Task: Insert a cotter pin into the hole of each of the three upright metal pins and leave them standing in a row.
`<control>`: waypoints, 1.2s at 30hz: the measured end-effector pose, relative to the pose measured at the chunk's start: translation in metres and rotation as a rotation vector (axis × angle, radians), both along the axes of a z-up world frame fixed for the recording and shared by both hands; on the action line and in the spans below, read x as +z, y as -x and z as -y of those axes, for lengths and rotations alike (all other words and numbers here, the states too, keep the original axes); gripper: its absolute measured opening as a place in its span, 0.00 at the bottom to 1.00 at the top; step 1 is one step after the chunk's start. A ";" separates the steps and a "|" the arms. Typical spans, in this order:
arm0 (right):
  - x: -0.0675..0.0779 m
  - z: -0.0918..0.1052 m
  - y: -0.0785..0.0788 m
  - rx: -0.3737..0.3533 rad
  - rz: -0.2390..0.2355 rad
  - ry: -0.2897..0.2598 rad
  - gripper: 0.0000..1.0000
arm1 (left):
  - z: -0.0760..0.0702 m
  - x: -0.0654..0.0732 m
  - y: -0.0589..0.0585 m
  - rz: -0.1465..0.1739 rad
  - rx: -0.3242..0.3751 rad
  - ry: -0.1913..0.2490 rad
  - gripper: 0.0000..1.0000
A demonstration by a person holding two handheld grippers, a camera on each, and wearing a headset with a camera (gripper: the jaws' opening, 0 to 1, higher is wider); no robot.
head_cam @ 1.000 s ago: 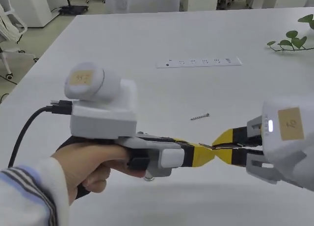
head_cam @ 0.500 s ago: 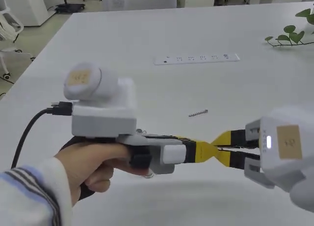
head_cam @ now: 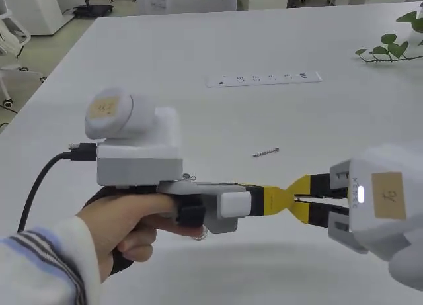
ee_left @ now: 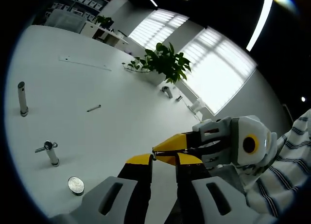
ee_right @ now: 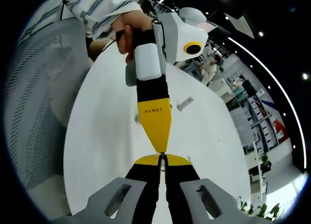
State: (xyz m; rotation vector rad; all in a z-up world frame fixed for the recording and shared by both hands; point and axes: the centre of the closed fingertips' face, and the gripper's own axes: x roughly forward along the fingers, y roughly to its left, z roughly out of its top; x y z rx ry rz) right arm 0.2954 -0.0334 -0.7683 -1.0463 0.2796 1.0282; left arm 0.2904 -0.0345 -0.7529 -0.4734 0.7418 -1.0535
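**Entry: fingertip handover above the counter [head_cam: 198,53]**

- Right gripper [ee_right: 163,158]: fingers pressed together on a thin metal sliver, taken to be a cotter pin [head_cam: 309,199]. It is too slim to read well.
- Left gripper [ee_left: 164,159]: fingers slightly parted, tip to tip with your right fingers.
- Bare pin [ee_left: 22,98]: upright on the counter, well off to the left of your left fingers, the farthest of the group.
- Fitted pin [ee_left: 50,153]: upright, already cross-pinned near its top, nearer to the left fingers.
- Round metal disc [ee_left: 76,185]: nearest to the left fingers. You cannot tell from here whether it is the third pin.
- Loose metal piece [head_cam: 266,152]: on the counter beyond the meeting fingertips, apart from the pins.

**Hazards, as judged**

- Drop: the pinch is narrow. If you open the right fingers before the left ones close squarely, the cotter pin likely falls and skitters across the smooth counter.
- Skew: an off-axis regrip would leave its legs crooked to the hole, and forcing it could tip the pin.
- Knock-over: the pins stand free. A low sweep of the left gripper body or its cable [head_cam: 39,179] could topple them and break the row.
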 end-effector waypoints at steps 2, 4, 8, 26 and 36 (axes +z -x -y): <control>0.001 0.000 -0.001 0.004 0.013 0.011 0.03 | 0.000 0.000 0.000 -0.005 0.001 0.005 0.17; 0.001 0.001 -0.001 0.008 0.020 0.020 0.03 | 0.000 0.000 0.000 -0.004 0.004 0.009 0.17; 0.002 0.001 -0.002 0.007 0.021 0.022 0.03 | 0.000 0.001 -0.002 0.000 0.011 0.014 0.16; 0.006 0.001 -0.005 0.003 0.031 0.017 0.03 | -0.004 0.001 -0.011 0.019 0.037 0.008 0.03; 0.006 -0.003 -0.005 0.007 0.024 0.006 0.03 | -0.009 -0.001 -0.011 0.042 0.040 -0.009 0.02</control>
